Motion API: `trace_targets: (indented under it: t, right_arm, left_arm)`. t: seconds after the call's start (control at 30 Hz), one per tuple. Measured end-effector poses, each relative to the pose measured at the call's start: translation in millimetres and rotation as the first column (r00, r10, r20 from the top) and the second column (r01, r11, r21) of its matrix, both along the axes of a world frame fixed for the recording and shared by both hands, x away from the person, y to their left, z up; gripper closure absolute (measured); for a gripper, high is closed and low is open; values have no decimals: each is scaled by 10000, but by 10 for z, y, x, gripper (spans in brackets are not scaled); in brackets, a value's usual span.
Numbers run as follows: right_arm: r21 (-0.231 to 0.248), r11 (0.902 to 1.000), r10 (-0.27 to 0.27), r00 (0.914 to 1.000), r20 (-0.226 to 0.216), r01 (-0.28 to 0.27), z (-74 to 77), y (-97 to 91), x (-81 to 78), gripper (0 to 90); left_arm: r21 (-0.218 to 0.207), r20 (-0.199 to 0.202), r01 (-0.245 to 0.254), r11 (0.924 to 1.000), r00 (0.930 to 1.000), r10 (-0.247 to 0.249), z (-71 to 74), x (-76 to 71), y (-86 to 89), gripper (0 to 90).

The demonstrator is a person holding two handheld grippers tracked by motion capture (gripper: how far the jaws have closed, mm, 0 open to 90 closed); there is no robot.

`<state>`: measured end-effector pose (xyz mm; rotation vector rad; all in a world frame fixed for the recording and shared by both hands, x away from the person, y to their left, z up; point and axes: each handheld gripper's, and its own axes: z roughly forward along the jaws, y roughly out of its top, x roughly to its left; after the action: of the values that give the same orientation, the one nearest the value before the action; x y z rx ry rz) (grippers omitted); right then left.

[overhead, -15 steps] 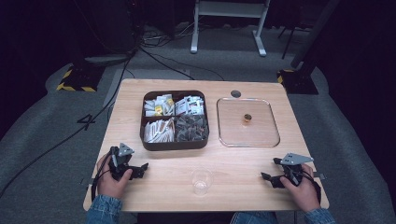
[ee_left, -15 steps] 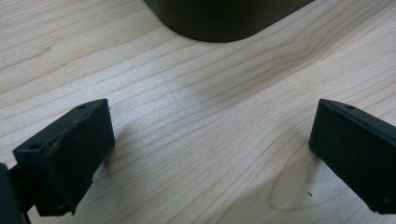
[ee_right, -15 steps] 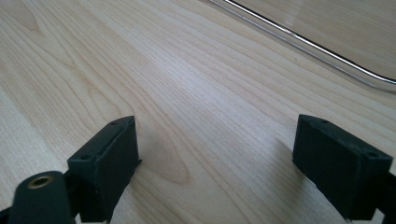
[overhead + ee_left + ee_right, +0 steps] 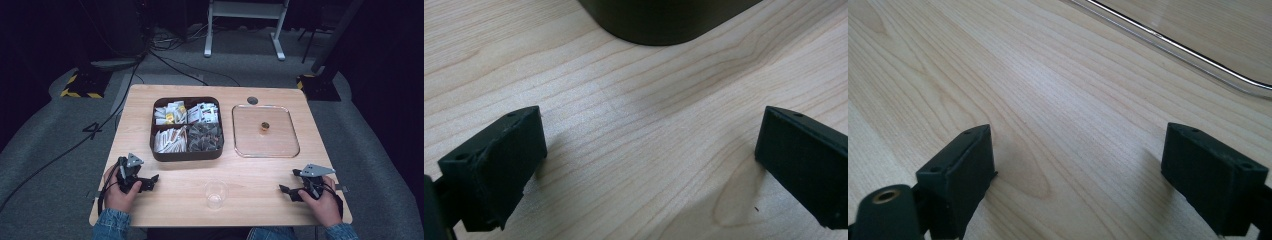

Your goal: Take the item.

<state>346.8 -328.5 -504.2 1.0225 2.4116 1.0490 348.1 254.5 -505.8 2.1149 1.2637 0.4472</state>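
Two grippers, your left gripper and right gripper, rest wide open, empty; the small clear glass cup between them is faint, its rim hard to trace.

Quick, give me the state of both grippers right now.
Left gripper: open, nothing between its jaws, resting low over the table.
Right gripper: open, nothing between its jaws, also low over the table.

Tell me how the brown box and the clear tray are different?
The brown box is dark, with four compartments full of packets; the clear tray is see-through, undivided, and holds just one small brown thing. The brown box has taller walls; the clear tray is shallow. Both are square with rounded corners, side by side on the table.
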Motion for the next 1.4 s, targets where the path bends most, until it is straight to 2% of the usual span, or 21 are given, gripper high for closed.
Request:
trace_targets:
  t: [0.73,0.83,0.9,1.2,1.27,1.4]
  right_arm:
    - [16,10000,-77,10000,-47,77,2,8,3,141]
    - [-47,9999,-135,9997,-186,134,27,10,9,178]
    - [86,9998,-160,9993,-330,163,47,19,25,189]
    - [455,9989,160,9989,-435,-140,256,110,78,221]
    - [544,9981,320,9988,-382,-299,364,166,127,225]
    - [597,9970,505,9984,-265,-488,468,235,187,224]
  left_arm:
    - [-54,-18,-18,10000,10000,18,-1,4,-2,5]
    - [-56,-18,-22,10000,10000,22,-1,5,-3,5]
    - [-52,-18,-19,10000,10000,19,-1,4,-2,5]
    - [-11,-7,-8,10000,10000,8,0,3,-2,5]
    - [3,-20,-8,10000,10000,8,0,0,0,5]
    - [-15,-29,-25,10000,10000,25,0,-1,-1,5]
